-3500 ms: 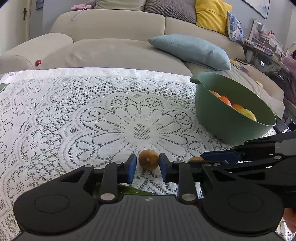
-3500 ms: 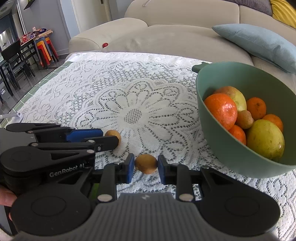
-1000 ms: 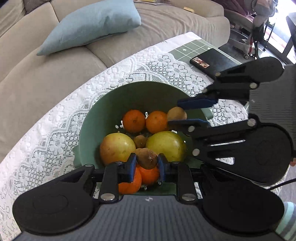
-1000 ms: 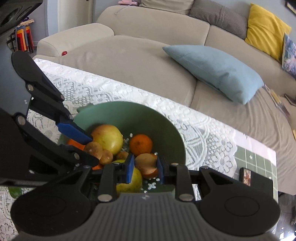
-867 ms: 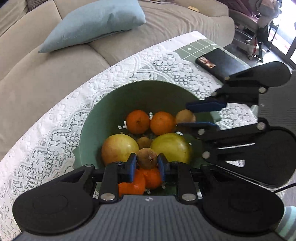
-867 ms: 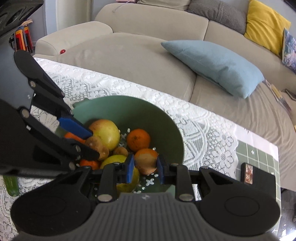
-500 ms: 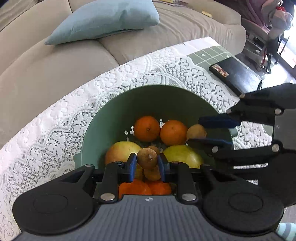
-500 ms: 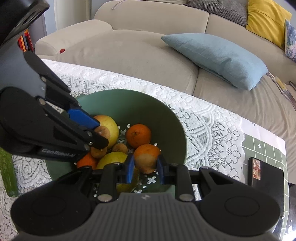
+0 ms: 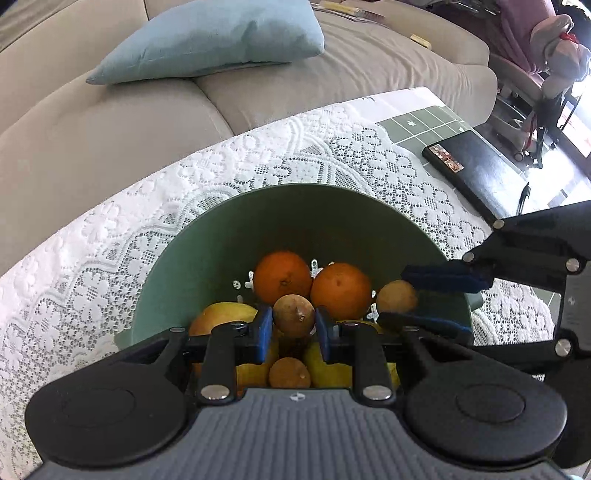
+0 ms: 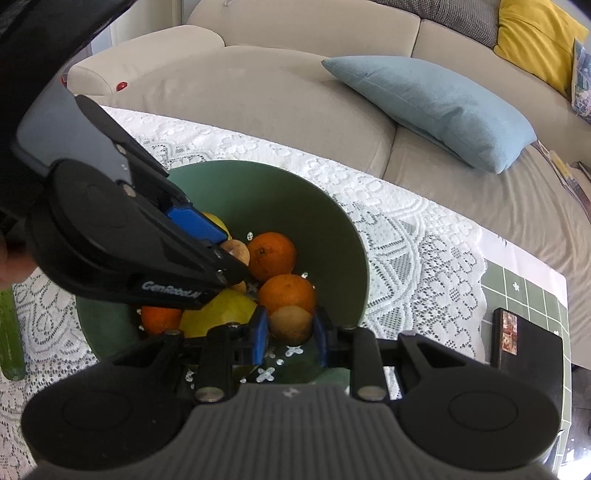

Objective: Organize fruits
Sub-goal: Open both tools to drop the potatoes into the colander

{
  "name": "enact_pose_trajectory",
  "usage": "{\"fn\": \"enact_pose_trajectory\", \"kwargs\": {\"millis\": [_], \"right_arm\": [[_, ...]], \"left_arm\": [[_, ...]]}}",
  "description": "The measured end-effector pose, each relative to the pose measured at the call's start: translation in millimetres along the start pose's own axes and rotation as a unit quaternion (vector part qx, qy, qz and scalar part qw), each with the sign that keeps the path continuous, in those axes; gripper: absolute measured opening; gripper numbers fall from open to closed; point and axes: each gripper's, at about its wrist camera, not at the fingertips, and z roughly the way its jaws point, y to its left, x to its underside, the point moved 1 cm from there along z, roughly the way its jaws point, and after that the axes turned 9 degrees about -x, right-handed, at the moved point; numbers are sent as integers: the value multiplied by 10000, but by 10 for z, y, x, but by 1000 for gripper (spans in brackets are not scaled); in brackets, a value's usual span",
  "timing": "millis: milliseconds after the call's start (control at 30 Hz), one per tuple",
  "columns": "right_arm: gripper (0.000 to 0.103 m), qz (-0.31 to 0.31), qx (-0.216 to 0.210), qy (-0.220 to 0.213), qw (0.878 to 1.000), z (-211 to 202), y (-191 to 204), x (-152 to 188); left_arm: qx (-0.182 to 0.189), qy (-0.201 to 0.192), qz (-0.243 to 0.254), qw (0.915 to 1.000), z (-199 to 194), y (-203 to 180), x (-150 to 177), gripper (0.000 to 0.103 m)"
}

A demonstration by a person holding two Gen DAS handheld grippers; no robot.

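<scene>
A green bowl [image 9: 207, 236] stands on the lace tablecloth and holds oranges [image 9: 282, 277], yellow-green fruits and small brown fruits. My left gripper [image 9: 293, 326] is shut on a small brown fruit [image 9: 293, 315] and holds it over the bowl's near side. My right gripper [image 10: 290, 328] is shut on another small brown fruit [image 10: 290, 323] over the bowl [image 10: 332, 229], near its right rim. The right gripper also shows in the left wrist view [image 9: 424, 299], holding its fruit [image 9: 396, 296]. The left gripper crosses the right wrist view [image 10: 218, 254].
A beige sofa [image 9: 92, 122] with a light blue cushion [image 9: 210, 35] runs behind the table. A black box [image 9: 469, 166] lies on the green grid mat at the table's right end. A green object [image 10: 11, 332] lies at the left of the bowl.
Both grippers carried their brown fruits from the tablecloth to above the bowl. In the last second they drifted slightly over the fruit pile, still gripping.
</scene>
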Motion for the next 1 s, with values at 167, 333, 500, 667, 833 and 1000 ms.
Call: {"fn": "enact_pose_trajectory", "kwargs": {"millis": [167, 333, 500, 667, 833, 1000], "right_arm": [[23, -27, 11, 32, 10000, -14, -5, 16], [23, -90, 45, 156, 9998, -6, 9, -10], [23, -162, 12, 301, 9994, -8, 34, -65], [23, -415, 59, 602, 9973, 40, 87, -135], [23, -631, 149, 971, 9932, 108, 114, -196], [23, -721, 212, 1158, 9904, 149, 146, -208]], "left_arm": [[-2, -3, 17, 10000, 34, -31, 10, 29], [-92, -22, 110, 9999, -9, -32, 20, 37], [-149, -120, 262, 9995, -128, -26, 58, 38], [-249, -267, 386, 9986, -309, 3, 138, 41], [-407, -336, 413, 9978, -459, 73, 250, 44], [-426, -407, 356, 9976, -552, 143, 337, 44]]}}
